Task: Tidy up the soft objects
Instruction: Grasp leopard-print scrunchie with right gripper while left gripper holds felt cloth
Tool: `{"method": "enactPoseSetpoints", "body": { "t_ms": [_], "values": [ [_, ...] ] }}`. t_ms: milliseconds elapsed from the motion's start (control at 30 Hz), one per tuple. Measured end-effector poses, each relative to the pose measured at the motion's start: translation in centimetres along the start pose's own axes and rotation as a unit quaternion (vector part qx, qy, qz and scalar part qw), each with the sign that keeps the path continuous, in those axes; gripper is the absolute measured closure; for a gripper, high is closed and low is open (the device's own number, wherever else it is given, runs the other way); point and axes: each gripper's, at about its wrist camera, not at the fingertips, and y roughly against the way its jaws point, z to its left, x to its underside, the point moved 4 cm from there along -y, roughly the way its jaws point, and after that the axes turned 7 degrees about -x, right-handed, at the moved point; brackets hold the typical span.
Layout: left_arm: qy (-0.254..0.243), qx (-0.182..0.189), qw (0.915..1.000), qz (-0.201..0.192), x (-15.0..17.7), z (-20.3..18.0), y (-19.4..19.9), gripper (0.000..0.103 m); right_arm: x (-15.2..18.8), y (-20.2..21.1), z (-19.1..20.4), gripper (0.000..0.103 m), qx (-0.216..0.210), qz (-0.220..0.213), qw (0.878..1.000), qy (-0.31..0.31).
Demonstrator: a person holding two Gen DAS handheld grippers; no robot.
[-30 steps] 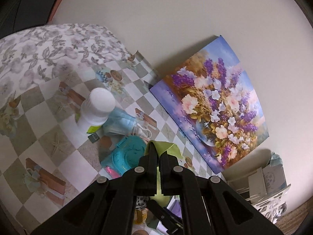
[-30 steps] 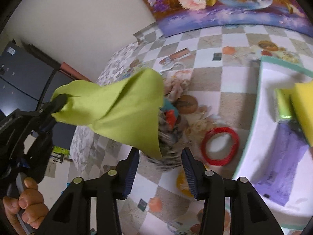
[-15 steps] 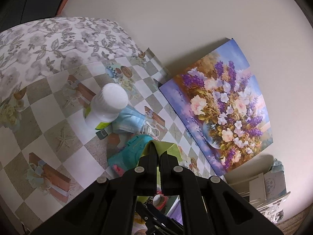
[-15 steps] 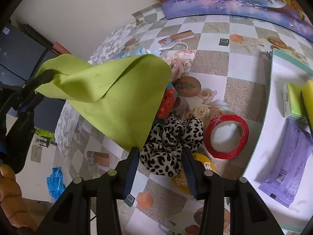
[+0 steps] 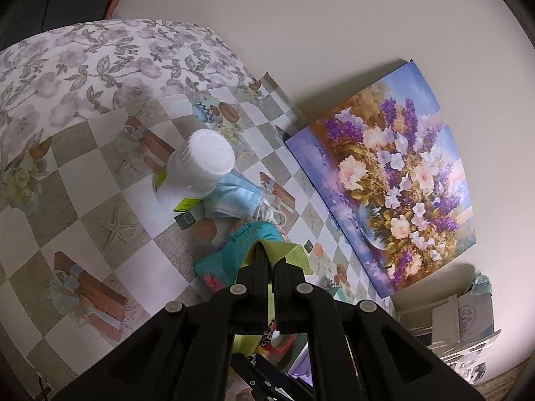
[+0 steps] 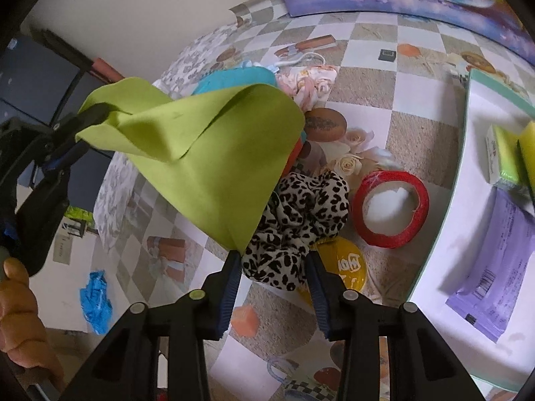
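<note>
My left gripper (image 5: 270, 257) is shut on the top corner of a lime-green cloth (image 5: 292, 253). In the right wrist view the left gripper (image 6: 97, 113) holds that cloth (image 6: 207, 167) up over the table, and it drapes down to a point. My right gripper (image 6: 272, 260) is below it, jaws closing, pads apart. The cloth's lowest corner hangs right at the right gripper's left fingertip (image 6: 234, 267). A leopard-print scrunchie (image 6: 301, 214) lies on the table and shows between the two fingers.
A red tape ring (image 6: 391, 207) and a yellow disc (image 6: 347, 264) lie by the scrunchie. The white tray (image 6: 463, 153) at right holds sponges (image 6: 505, 153) and a purple packet (image 6: 495, 267). A teal pouch (image 5: 234, 250), face mask (image 5: 234, 197), white bottle (image 5: 200, 167) and flower painting (image 5: 384, 183) are nearby.
The right gripper has sunk toward the table and its fingers have narrowed. The cloth's lower corner now hangs at its left fingertip, with the scrunchie showing between the fingers. The left gripper has kept its grip.
</note>
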Motion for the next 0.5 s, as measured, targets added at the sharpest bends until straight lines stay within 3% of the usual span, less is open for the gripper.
{"method": "enactPoseSetpoints", "body": {
  "t_ms": [333, 500],
  "values": [
    [0.001, -0.015, 0.9999, 0.006, 0.18, 0.35, -0.30, 0.101, 0.27, -0.03, 0.25, 0.061, 0.013, 0.013, 1.000, 0.021],
    [0.001, -0.016, 0.9998, 0.009, 0.25, 0.37, -0.45, 0.101, 0.47, -0.36, 0.61, 0.070, 0.014, 0.017, 0.999, 0.028]
  ]
}}
